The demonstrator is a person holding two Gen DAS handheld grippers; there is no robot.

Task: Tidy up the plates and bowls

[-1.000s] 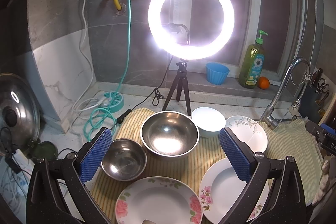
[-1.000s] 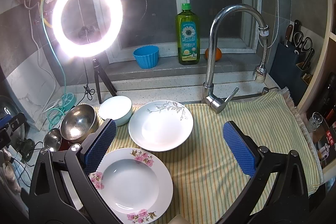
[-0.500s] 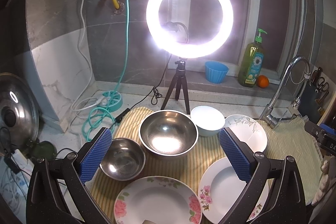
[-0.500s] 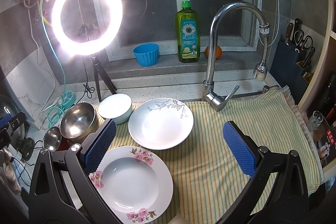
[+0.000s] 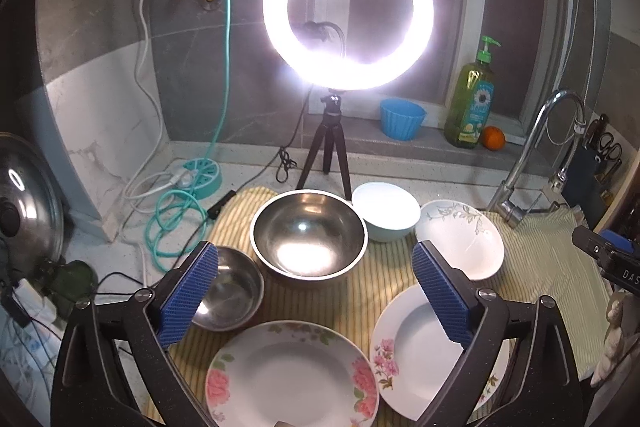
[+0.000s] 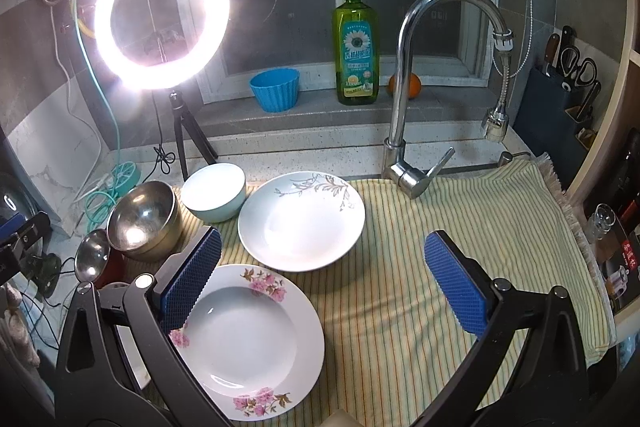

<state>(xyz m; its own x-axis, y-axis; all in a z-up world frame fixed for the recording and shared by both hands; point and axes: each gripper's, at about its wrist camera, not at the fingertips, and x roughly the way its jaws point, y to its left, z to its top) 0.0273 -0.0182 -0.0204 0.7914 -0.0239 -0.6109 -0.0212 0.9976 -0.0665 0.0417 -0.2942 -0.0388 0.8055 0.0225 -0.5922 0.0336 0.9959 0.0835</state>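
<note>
Several dishes lie on a striped cloth. In the left wrist view a large steel bowl stands beside a small steel bowl, with a white bowl and a leaf-patterned plate behind. Two pink-flowered plates lie nearest. My left gripper hovers above them; its jaws are closing from wide, and nothing is between them. My right gripper stands open above the cloth, and holds nothing. Its left pad is over a pink-flowered plate, near the leaf-patterned plate.
A lit ring light on a tripod stands behind the bowls. A faucet rises at the back. On the sill are a soap bottle, a blue cup and an orange. Cables lie at the left, a knife block at the right.
The pads of my left gripper have come slightly closer together. The dishes and the right gripper have stayed where they were.
</note>
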